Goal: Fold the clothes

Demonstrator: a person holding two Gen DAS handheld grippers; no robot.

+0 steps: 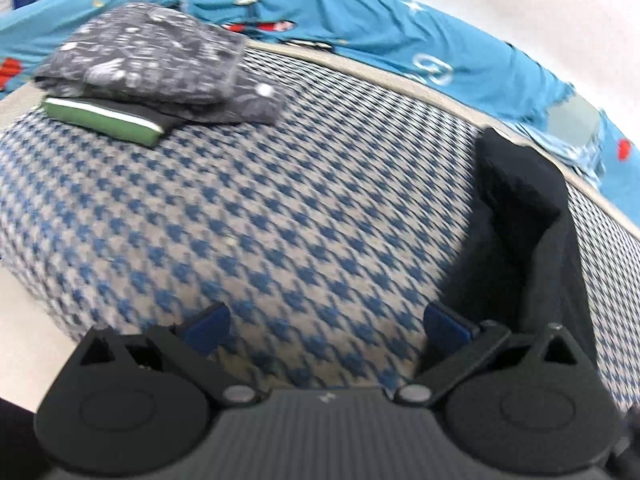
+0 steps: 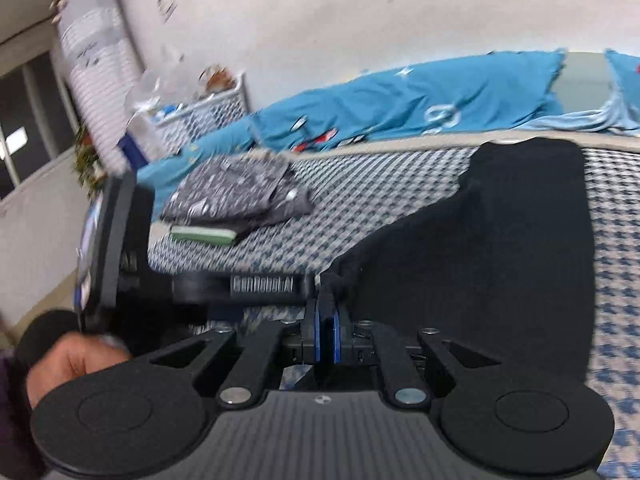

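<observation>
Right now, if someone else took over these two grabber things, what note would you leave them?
Left gripper: open, holding nothing, above the checked bed cover.
Right gripper: shut on an edge of the black garment, which hangs over the cover.
Done: a grey patterned garment lies folded on a green-edged one at the far side.
Left: fold the black garment, likely add it to the pile.

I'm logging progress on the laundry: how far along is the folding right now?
Done: a grey patterned garment lies folded on a dark piece with a green band on the checked bed cover. In hand: the right gripper is shut on a black garment, still unfolded; the left gripper is open, holding nothing. Left: fold that black piece and stack it. No other loose clothes are visible.
</observation>
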